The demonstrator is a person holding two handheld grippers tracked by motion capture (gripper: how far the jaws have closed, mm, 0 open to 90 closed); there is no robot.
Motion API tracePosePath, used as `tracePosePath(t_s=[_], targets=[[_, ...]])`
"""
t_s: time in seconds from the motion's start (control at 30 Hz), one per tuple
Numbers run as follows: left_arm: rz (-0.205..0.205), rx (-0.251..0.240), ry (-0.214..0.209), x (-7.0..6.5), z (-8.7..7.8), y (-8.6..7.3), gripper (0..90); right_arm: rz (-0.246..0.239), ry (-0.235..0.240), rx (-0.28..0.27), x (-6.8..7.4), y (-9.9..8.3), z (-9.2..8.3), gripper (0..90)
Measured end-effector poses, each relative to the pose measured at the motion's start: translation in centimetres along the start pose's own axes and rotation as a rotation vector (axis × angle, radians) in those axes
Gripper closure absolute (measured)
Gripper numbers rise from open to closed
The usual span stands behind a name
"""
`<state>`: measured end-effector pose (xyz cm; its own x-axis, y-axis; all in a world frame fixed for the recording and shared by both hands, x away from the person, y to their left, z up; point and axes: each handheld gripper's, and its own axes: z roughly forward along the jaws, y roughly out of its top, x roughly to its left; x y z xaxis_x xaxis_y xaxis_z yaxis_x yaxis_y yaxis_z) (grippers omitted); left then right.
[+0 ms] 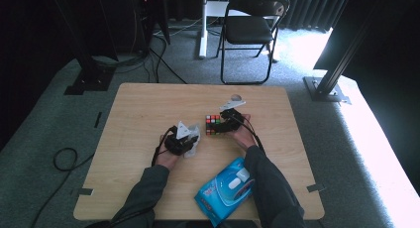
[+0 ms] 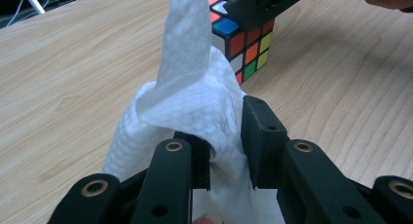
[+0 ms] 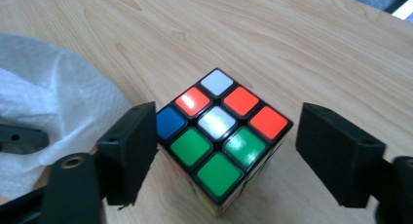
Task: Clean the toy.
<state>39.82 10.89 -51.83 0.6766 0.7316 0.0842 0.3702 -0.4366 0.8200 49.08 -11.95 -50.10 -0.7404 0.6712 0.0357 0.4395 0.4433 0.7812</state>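
While the right gripper (image 3: 226, 151) stands with its jaws apart, the cube (image 3: 221, 139) sits between them on the table (image 1: 148, 109): the left pad is at or just off the blue-cornered face, the right pad clear of the orange side with a plain gap. No pad presses, so nothing is held here. The cube has no long axis; it rests flat, one corner turned toward the camera, its white-centred face up.

Left gripper (image 2: 225, 153): jaws clamped on a white wipe (image 2: 195, 102), which bunches between the pads and rises in a twisted tail above them.

Relative to the cube:
- wipe and left gripper: just beside it, on its left in the high view, near but apart.
- right gripper: astride it, nearer by far than the left.
- blue pack (image 1: 225, 191) of wipes: well nearer the person, at the table's front edge.
- folding chair (image 1: 250, 27): far beyond, off the table.

Judgement: any coming wipe turns on the short sideways gap from wipe to cube.
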Motion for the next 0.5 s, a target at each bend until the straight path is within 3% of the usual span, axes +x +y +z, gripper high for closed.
tracePosePath(t_s=[0.23, 0.5], targets=[[0.002, -0.001, -0.001, 0.1, -0.1, 0.0, 73.9, -0.006, 0.019, 0.026, -0.1, -0.1, 0.7, 20.4], [0.003, 0.002, -0.002, 0.1, -0.1, 0.0, 73.6, -0.035, 0.005, 0.048, 0.0, -0.4, 1.2, 22.8]])
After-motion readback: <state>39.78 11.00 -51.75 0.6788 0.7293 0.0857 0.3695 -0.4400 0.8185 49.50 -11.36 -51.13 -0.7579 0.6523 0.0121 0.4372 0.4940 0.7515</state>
